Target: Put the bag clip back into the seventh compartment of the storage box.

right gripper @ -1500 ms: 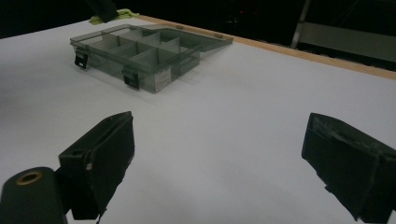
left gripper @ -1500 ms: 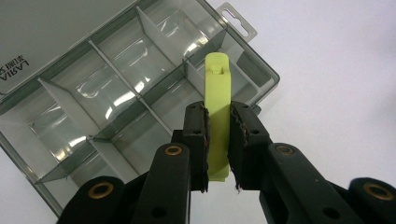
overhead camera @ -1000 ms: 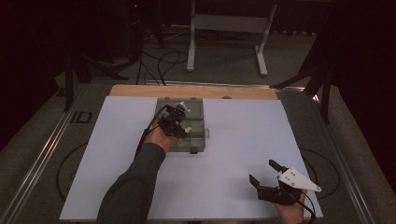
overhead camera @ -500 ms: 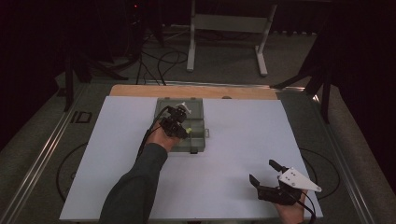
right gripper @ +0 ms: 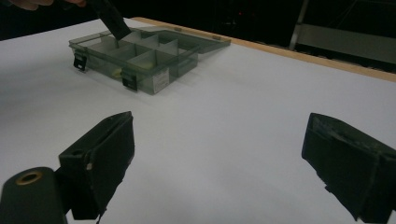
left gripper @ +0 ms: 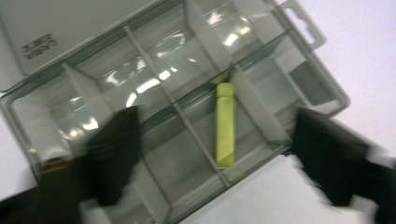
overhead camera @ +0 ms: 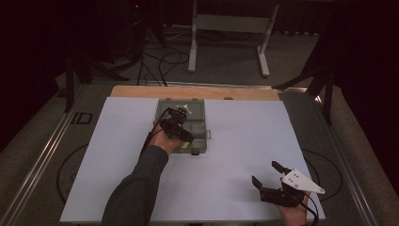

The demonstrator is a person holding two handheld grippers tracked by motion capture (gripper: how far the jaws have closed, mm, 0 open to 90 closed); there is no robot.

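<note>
The compartment box point(overhead camera: 190, 125) of clear grey plastic lies open in the upper middle of the high view, on the white sheet point(overhead camera: 244, 141) that covers the table, and its lid is folded back toward the top of the frame. In the left gripper view a yellow-green stick point(left gripper: 224, 124) lies in one compartment of the box, near the centre of the frame, along a divider wall. The left gripper point(overhead camera: 176, 123) hangs over the box in the high view; the forearm in a dark sleeve point(overhead camera: 134, 190) comes up from the bottom left of centre and goes diagonally to the box, and the hand bends at the wrist so that the tool looks down into the compartments. Its jaws have just been opening and now stand wide apart at both sides of the stick, with nothing pressed between them. The right gripper point(overhead camera: 270, 178) is in the lower right of the high view, well apart from the box, held low over the white sheet by a hand point(overhead camera: 294, 214) at the bottom edge. Its jaws also stand wide open and hold nothing, and they are directed toward the upper left of the frame.
</note>
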